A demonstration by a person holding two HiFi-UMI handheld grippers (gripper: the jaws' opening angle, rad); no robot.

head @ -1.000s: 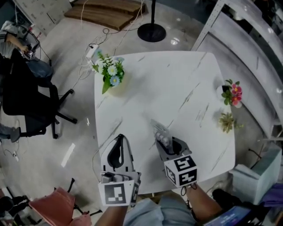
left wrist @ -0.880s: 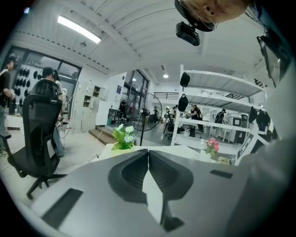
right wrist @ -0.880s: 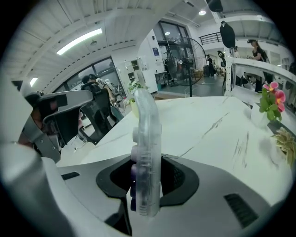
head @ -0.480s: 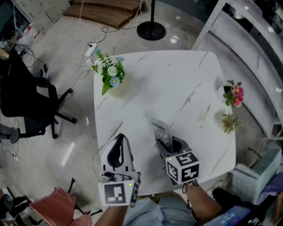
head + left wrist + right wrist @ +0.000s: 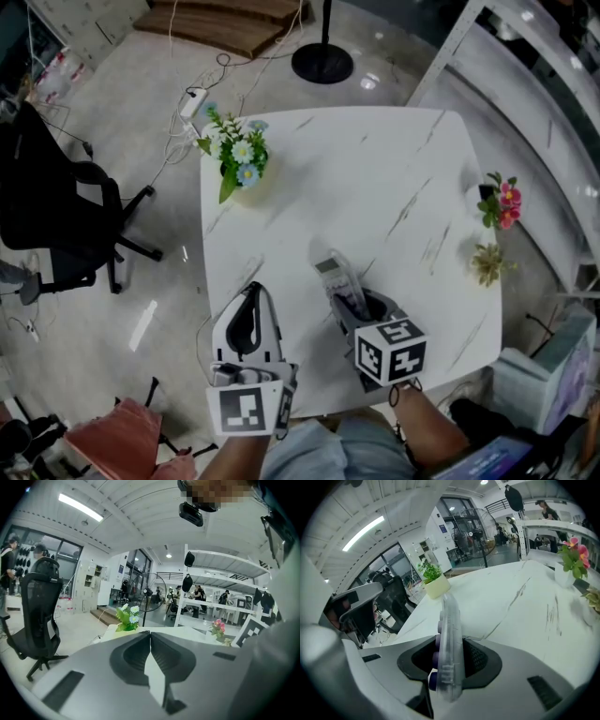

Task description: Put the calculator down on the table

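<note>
My right claw [image 5: 449,670]: pinching the calculator [image 5: 450,630], held on edge above the counter [image 5: 375,178];
My left claw [image 5: 150,639]: pressed together, empty, at the counter's near edge

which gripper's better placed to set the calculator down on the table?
Right. The right gripper clamps the calculator edge-on over the table. The left gripper is shut and empty.

Office; swivel chair [image 5: 52,211], shelving [image 5: 224,607]
</note>
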